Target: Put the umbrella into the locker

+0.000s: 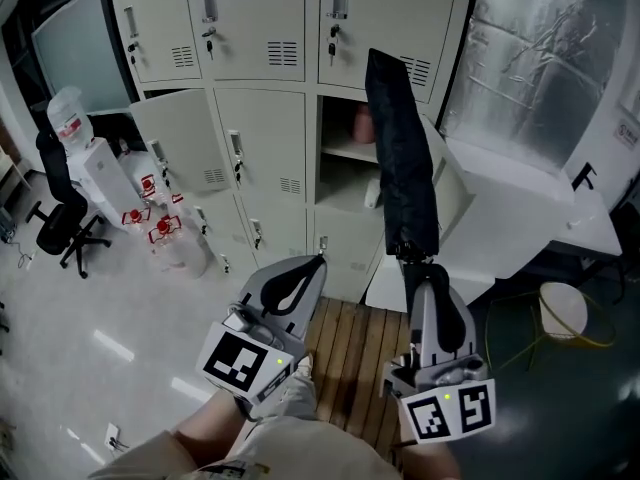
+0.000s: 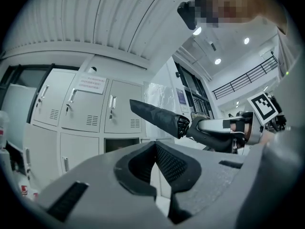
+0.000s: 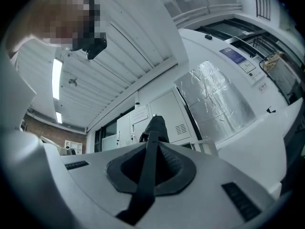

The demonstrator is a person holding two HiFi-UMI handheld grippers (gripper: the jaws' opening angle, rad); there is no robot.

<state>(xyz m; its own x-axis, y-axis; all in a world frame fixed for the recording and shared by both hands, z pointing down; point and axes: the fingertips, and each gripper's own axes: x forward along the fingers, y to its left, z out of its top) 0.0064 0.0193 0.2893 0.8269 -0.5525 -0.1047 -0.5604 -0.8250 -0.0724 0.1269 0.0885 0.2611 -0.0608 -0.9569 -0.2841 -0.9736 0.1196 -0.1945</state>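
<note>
A folded dark umbrella stands nearly upright in front of the lockers, and my right gripper is shut on its lower end. In the right gripper view the black shaft runs between the jaws up to the canopy. Behind the umbrella one locker compartment is open, with a shelf inside. My left gripper is to the left of the right one, shut with nothing in it. The left gripper view shows the umbrella slanting out of the right gripper.
Grey lockers fill the wall, and one door at the left stands ajar. Water bottles, a dispenser and an office chair stand to the left. A white desk stands at the right. Wooden slats lie underfoot.
</note>
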